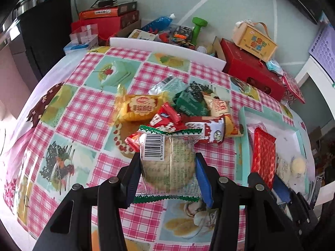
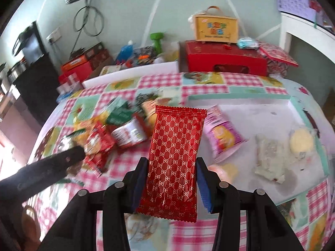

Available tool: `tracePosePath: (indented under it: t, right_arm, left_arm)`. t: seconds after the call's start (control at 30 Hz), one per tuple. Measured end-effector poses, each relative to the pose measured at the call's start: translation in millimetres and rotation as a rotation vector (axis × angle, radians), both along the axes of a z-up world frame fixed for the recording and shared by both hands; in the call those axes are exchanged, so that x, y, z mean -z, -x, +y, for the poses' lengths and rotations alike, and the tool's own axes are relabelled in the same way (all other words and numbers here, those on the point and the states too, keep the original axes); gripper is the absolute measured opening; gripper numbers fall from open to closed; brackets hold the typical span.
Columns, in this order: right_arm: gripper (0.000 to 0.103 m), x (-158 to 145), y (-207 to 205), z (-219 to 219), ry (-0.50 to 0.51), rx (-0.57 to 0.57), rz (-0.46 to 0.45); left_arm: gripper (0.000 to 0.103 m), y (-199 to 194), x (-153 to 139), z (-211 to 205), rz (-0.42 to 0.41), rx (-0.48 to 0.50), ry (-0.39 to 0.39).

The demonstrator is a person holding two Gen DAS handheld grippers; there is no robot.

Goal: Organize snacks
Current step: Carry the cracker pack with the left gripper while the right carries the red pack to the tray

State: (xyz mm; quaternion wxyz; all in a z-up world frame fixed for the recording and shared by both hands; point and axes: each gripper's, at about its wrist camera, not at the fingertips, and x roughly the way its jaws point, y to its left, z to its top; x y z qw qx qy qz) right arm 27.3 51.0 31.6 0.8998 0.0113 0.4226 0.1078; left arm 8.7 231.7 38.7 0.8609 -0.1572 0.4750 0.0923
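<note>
My left gripper [image 1: 167,167] is shut on a clear packet with green zigzag edges and a round pale cake inside [image 1: 169,163], held above the checked tablecloth. Just beyond it lies a pile of snacks [image 1: 180,113]: a yellow packet, red wrappers, green packs. My right gripper [image 2: 170,171] is shut on a red foil packet with a gold pattern [image 2: 174,159], held upright near the left edge of the shallow white tray with a teal rim [image 2: 240,97]. The tray holds a pink packet [image 2: 222,138], a pale slab snack [image 2: 270,159] and a round yellow cake [image 2: 301,144]. The right gripper [image 1: 270,179] also shows in the left wrist view.
A white foam board [image 1: 167,48] stands at the table's far edge. Behind it are red boxes [image 1: 251,69], a yellow carry box [image 1: 254,39], a green dumbbell [image 1: 199,27] and clutter. A black cabinet [image 1: 41,37] is to the left, a white shelf [image 2: 303,31] to the right.
</note>
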Motion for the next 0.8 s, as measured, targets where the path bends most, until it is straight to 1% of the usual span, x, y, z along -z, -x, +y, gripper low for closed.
tracePosePath:
  t: [0.23, 0.37, 0.5, 0.63, 0.8]
  right_arm:
    - [0.048, -11.6, -28.3, -53.3, 0.017, 0.164, -0.064]
    - [0.048, -11.7, -39.3, -88.4, 0.0, 0.256, -0.067]
    - [0.048, -9.7, -47.2, -116.8, 0.023, 0.335, -0.077]
    - [0.048, -6.3, -53.3, -137.6, 0.019, 0.378, -0.073]
    - [0.048, -0.1, -61.1, -152.8, 0.018, 0.408, -0.063]
  left_arm:
    - [0.052, -25.5, -11.2, -32.4, -0.008, 0.085, -0.021]
    - [0.051, -44.5, -12.8, -57.4, 0.0, 0.141, 0.004]
    - [0.052, -63.0, -16.3, -92.1, -0.006, 0.218, -0.007]
    - [0.052, -83.0, -16.9, -130.6, -0.009, 0.303, -0.009]
    - [0.052, -105.6, -9.8, -168.9, 0.013, 0.371, -0.014]
